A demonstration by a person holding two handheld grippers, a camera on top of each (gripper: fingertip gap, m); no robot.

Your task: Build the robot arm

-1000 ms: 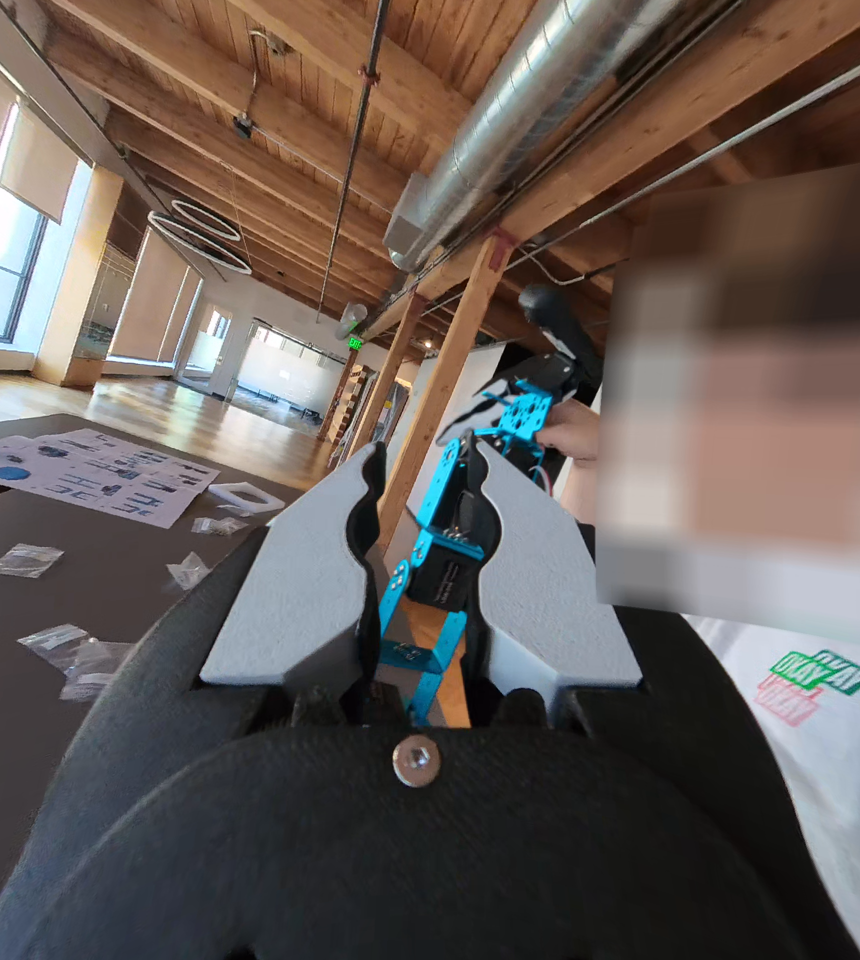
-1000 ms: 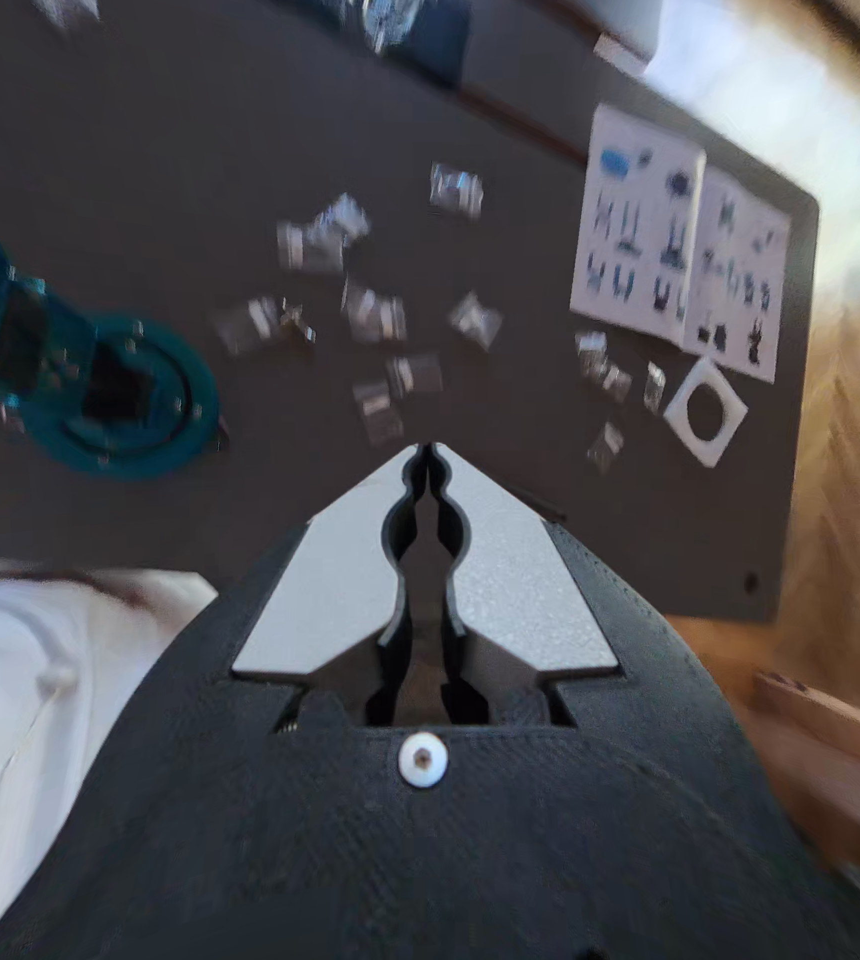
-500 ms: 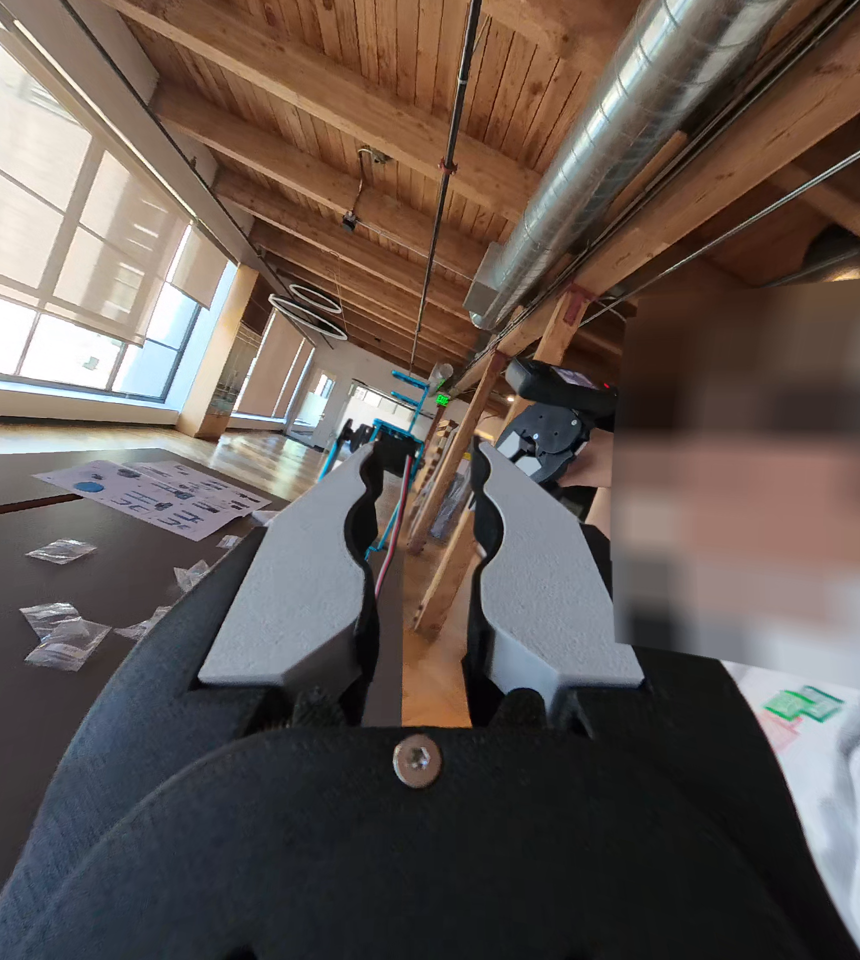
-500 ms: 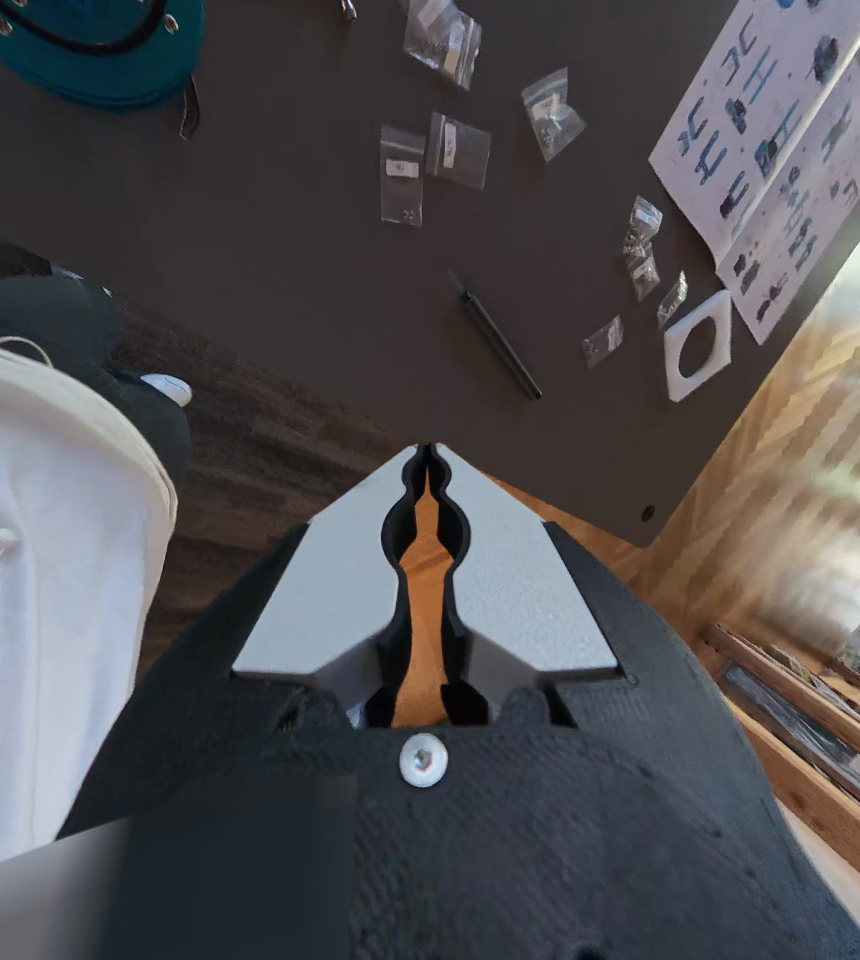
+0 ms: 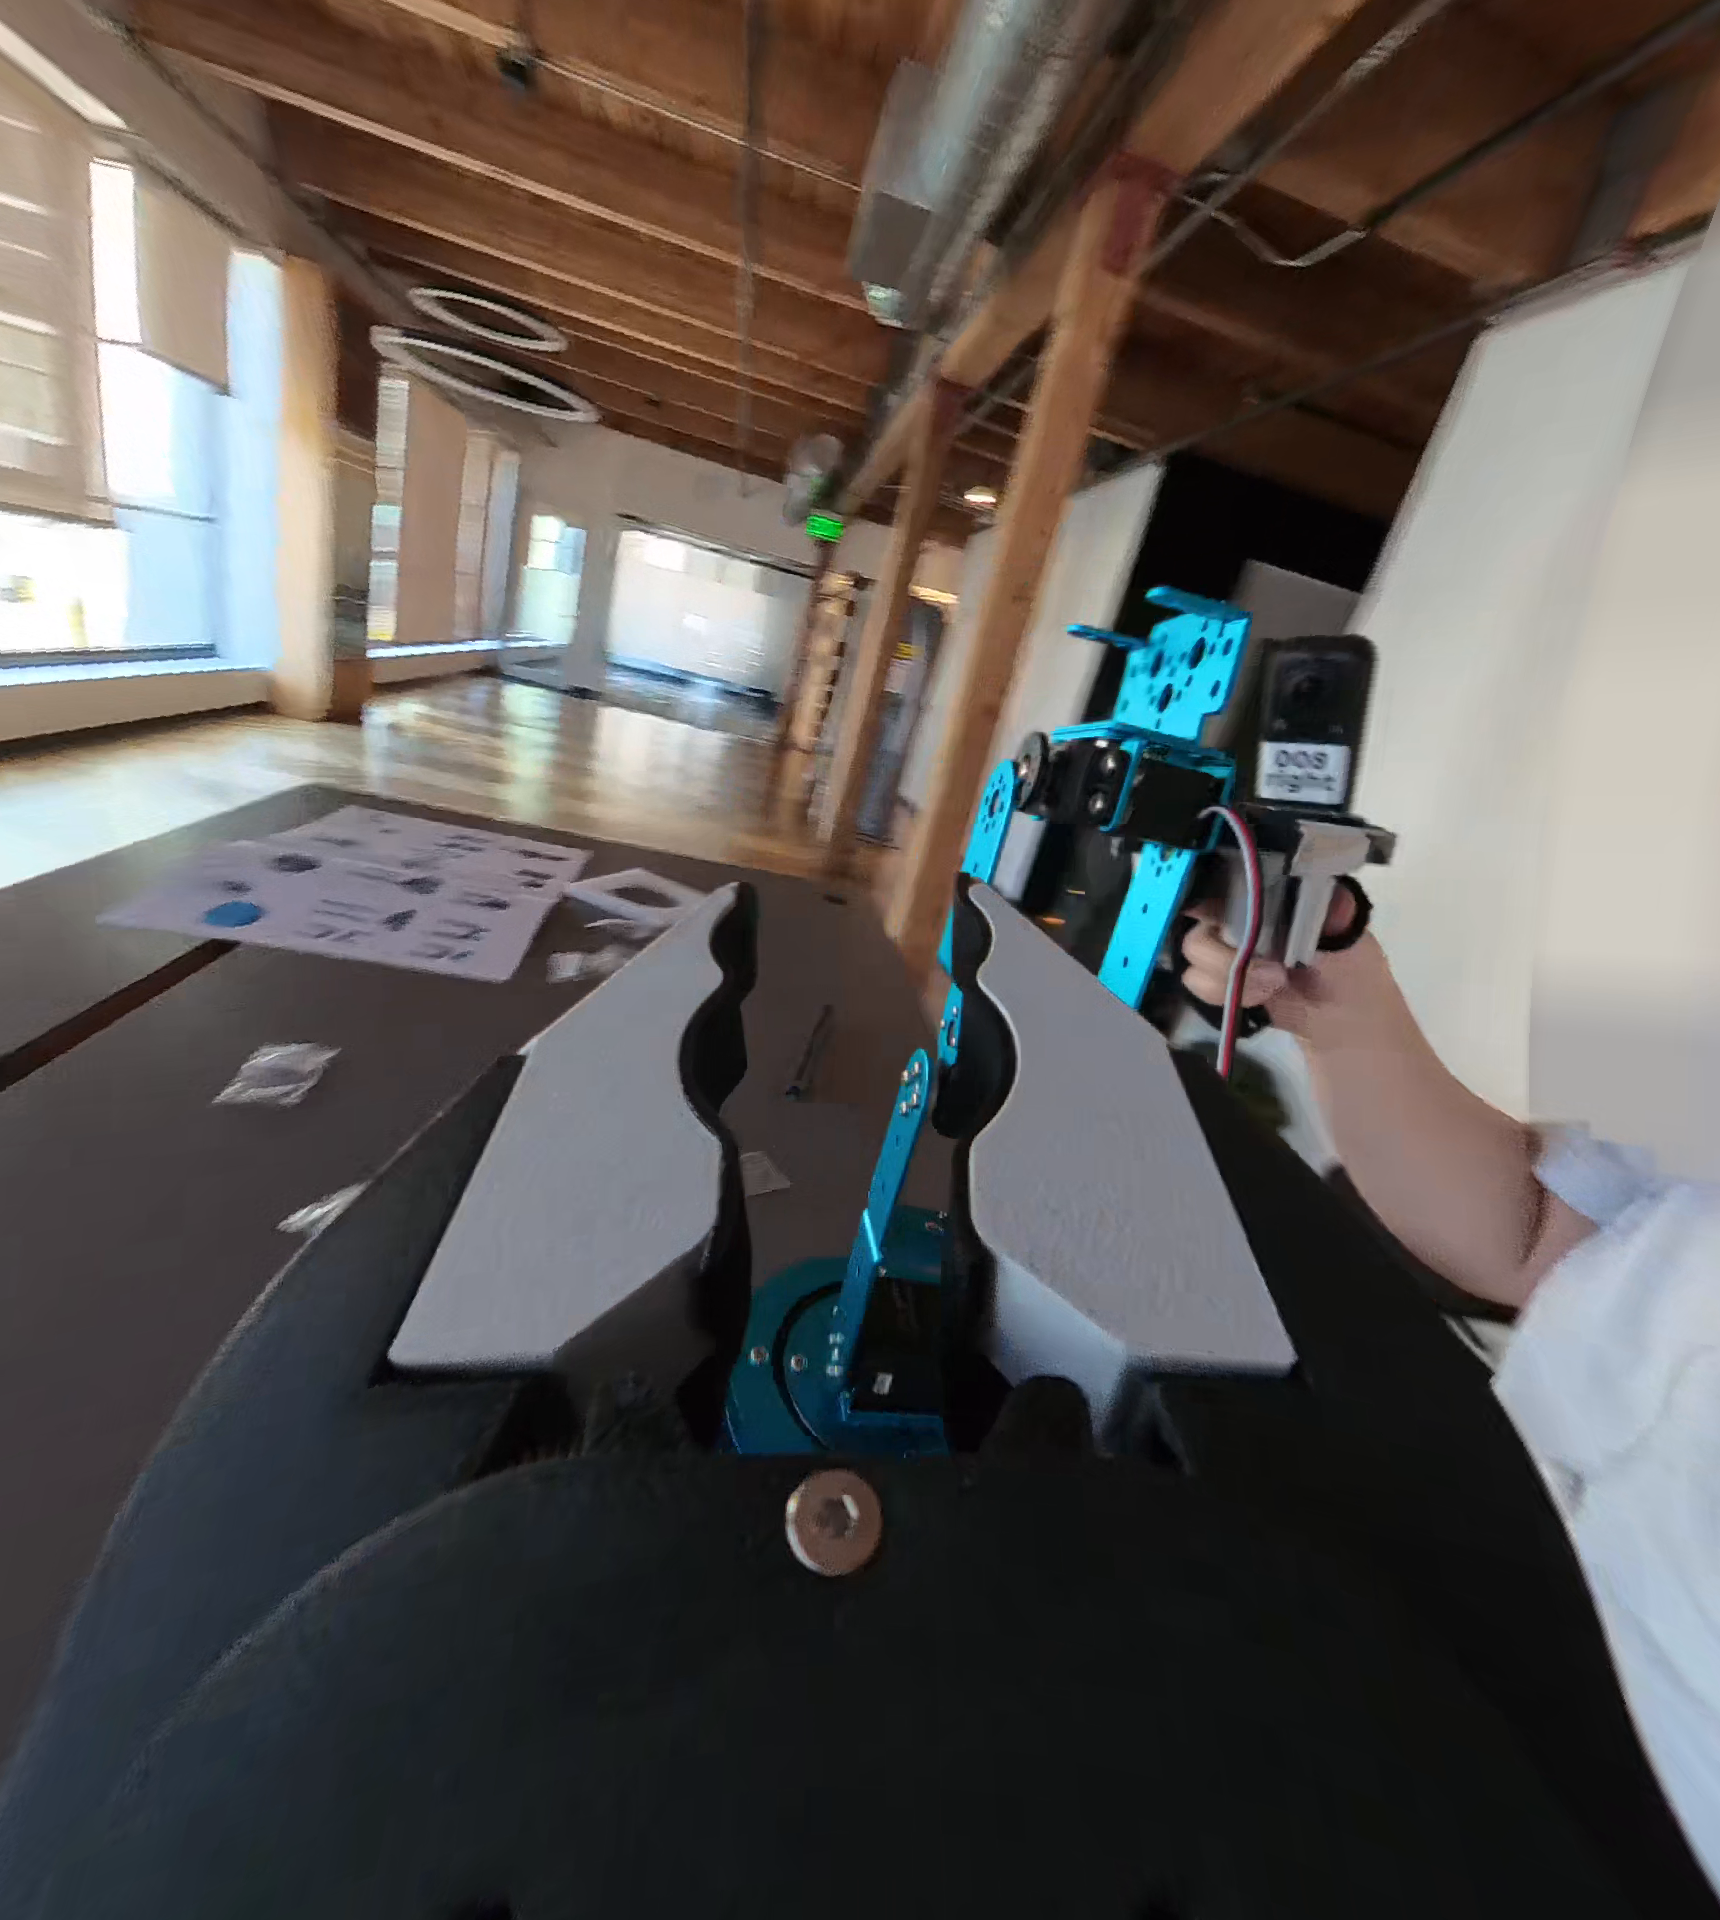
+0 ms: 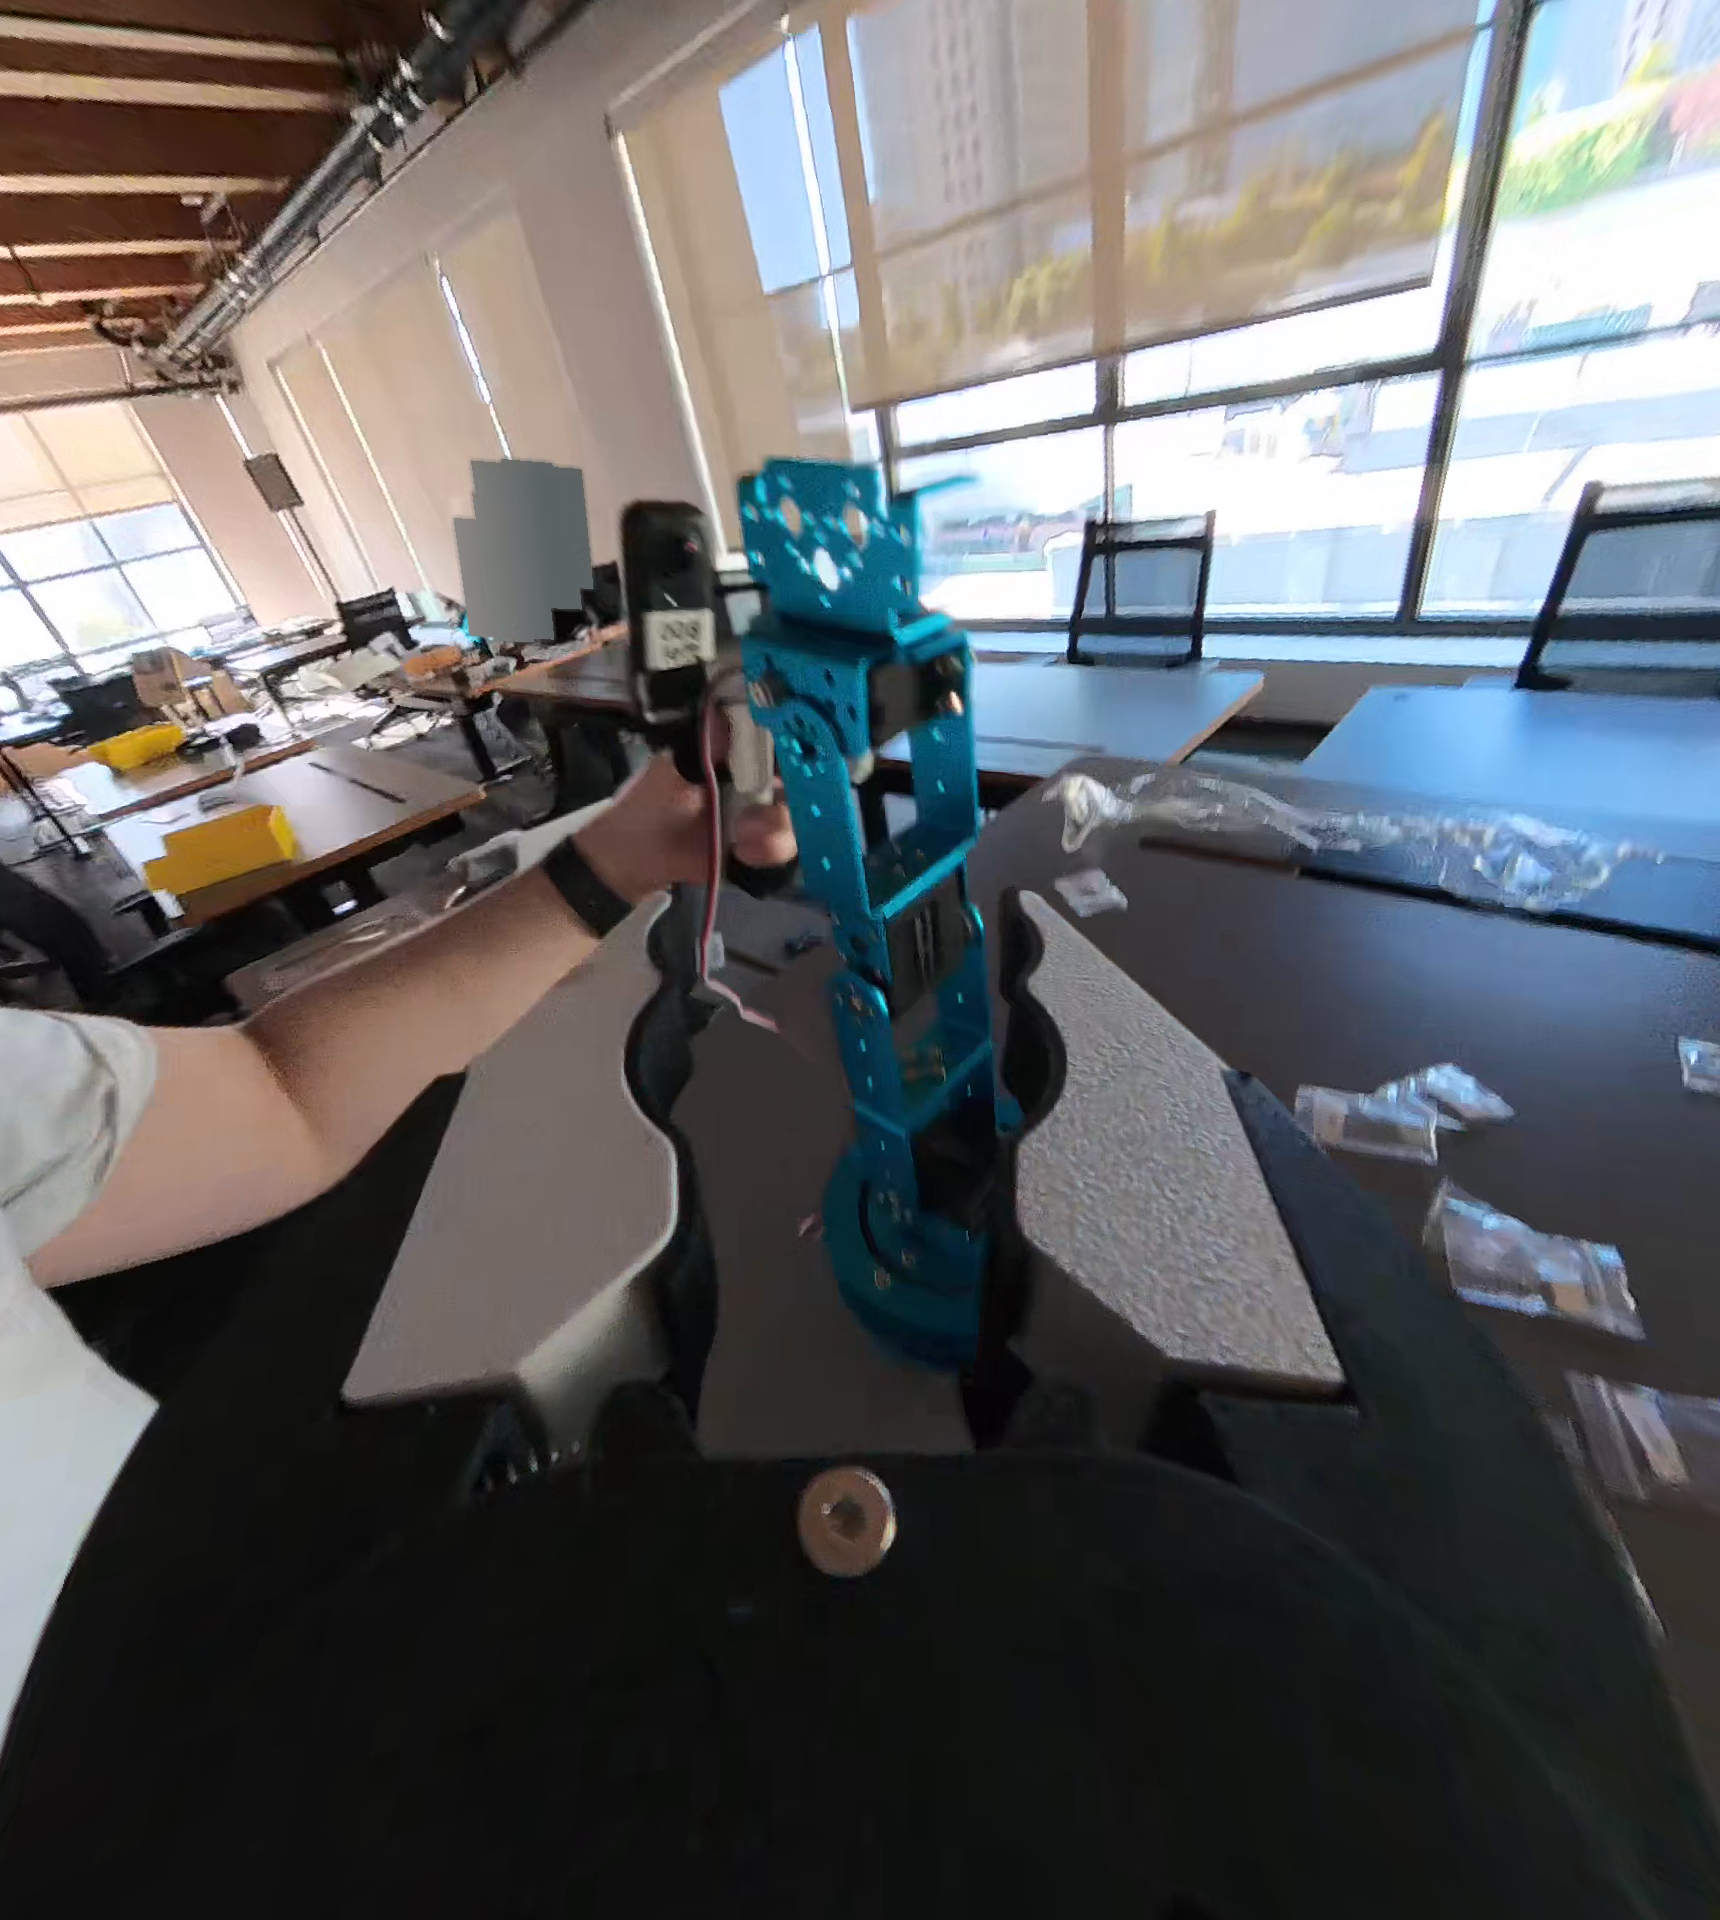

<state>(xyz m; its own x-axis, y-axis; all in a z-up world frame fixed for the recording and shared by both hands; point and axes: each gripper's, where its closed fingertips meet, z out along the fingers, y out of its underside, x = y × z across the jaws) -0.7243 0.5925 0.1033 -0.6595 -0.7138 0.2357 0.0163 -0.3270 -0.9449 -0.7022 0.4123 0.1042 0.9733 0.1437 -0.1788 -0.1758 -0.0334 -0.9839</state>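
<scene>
My left gripper has its fingers spread apart and holds nothing. The blue robot arm stands up on its round base on the dark table. In the left wrist view it shows in the gap between my fingers, close to the right one (I cannot tell if it touches the black pad).

My right gripper is spread wide too, and it holds nothing. It looks at the same blue arm from the other side. The arm shows between its fingers, nearer the right one.

Each view shows the other gripper far off, up near the top of the blue arm, with a hand around its grip. A red and white wire hangs down from the arm by that hand.

Small clear bags lie all over the table. Farther off lie printed paper sheets, a white square frame with a hole, and a thin dark tool.
</scene>
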